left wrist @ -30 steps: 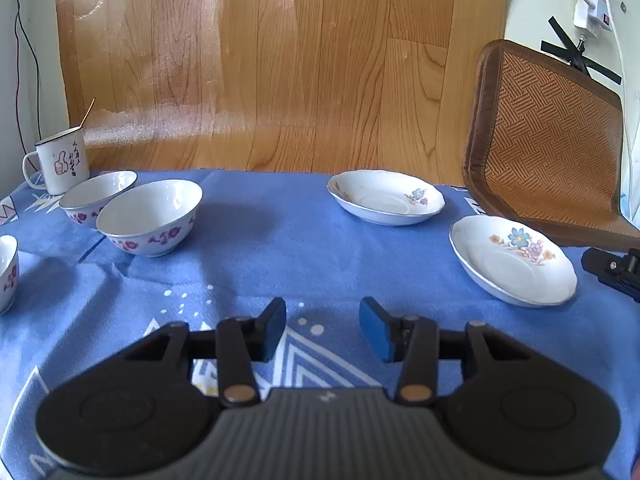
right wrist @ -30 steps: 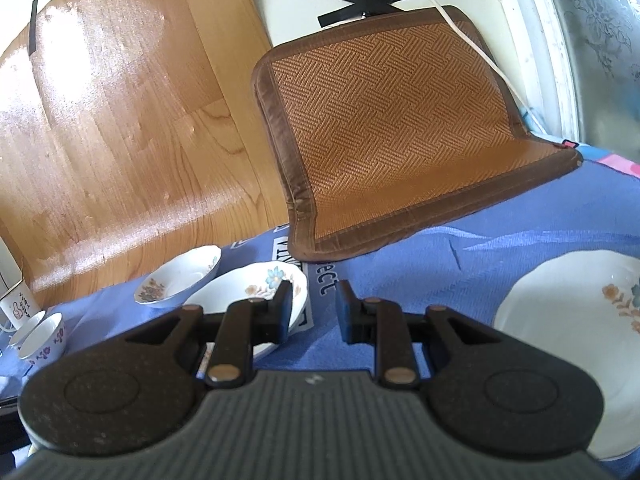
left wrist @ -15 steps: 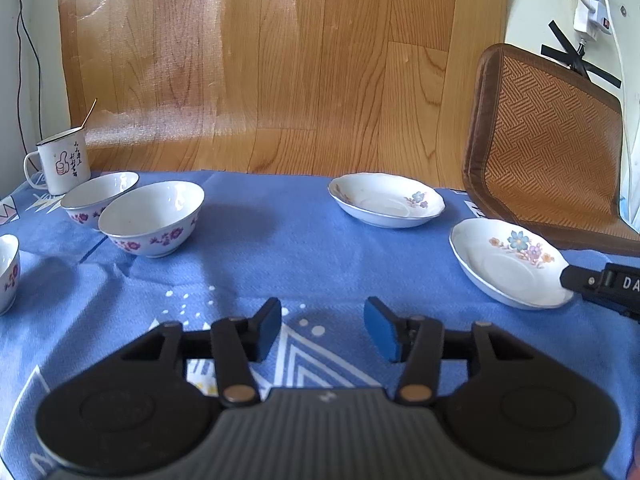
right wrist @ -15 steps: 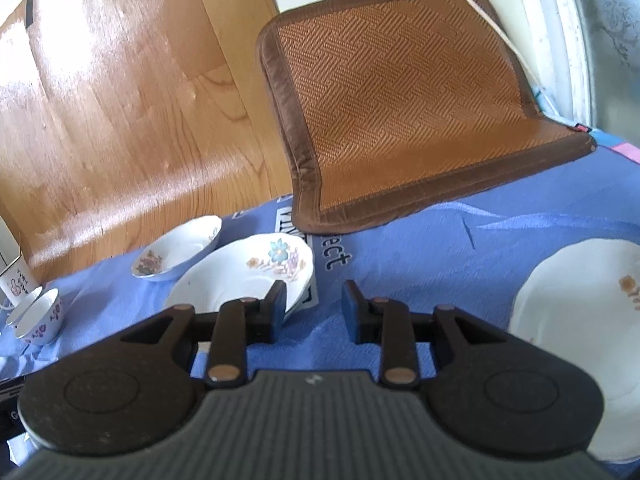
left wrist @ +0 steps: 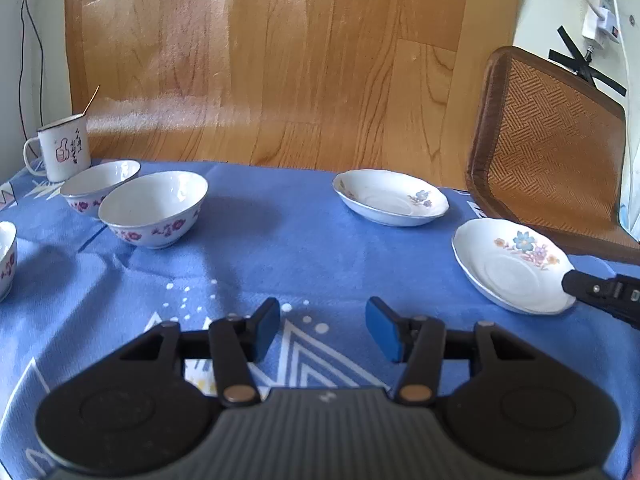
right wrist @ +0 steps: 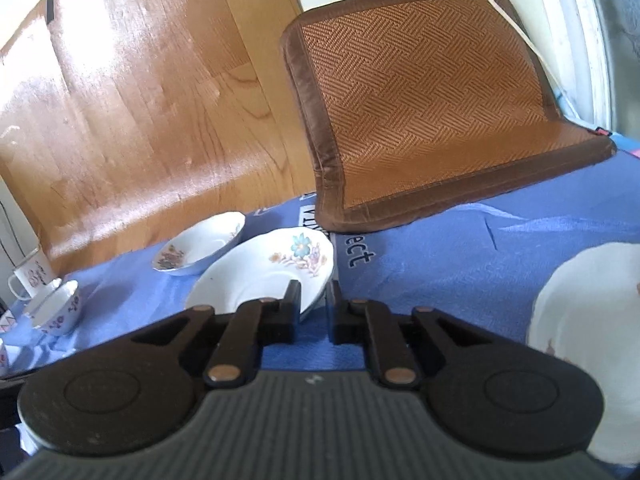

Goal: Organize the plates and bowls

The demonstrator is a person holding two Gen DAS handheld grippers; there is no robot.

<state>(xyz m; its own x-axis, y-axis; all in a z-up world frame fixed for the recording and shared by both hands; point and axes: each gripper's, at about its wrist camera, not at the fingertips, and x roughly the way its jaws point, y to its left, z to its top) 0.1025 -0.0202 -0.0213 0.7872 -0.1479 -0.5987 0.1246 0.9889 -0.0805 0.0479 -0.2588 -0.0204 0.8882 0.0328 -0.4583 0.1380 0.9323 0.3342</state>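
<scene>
**Right jaws closing on the flowered plate's rim**

The right hand-held gripper (right wrist: 312, 300) is closing on the near rim of the flowered plate (right wrist: 260, 276), which is sitting on the table (left wrist: 300, 240) beside the woven mat (right wrist: 432, 120). It should be seating the rim deep before lifting, judging by the thin edge. The left hand-held gripper (left wrist: 322, 326) is hanging apart, empty. Only the left view is showing the two bowls (left wrist: 154, 208) clearly; only the right is showing a third plate (right wrist: 592, 340).

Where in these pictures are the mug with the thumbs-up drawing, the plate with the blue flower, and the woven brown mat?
mug (left wrist: 64, 151): left wrist view, on its side wall.
blue-flower plate (left wrist: 508, 268): left wrist view, on its flat centre.
woven mat (right wrist: 432, 116): right wrist view, on its woven middle.
</scene>
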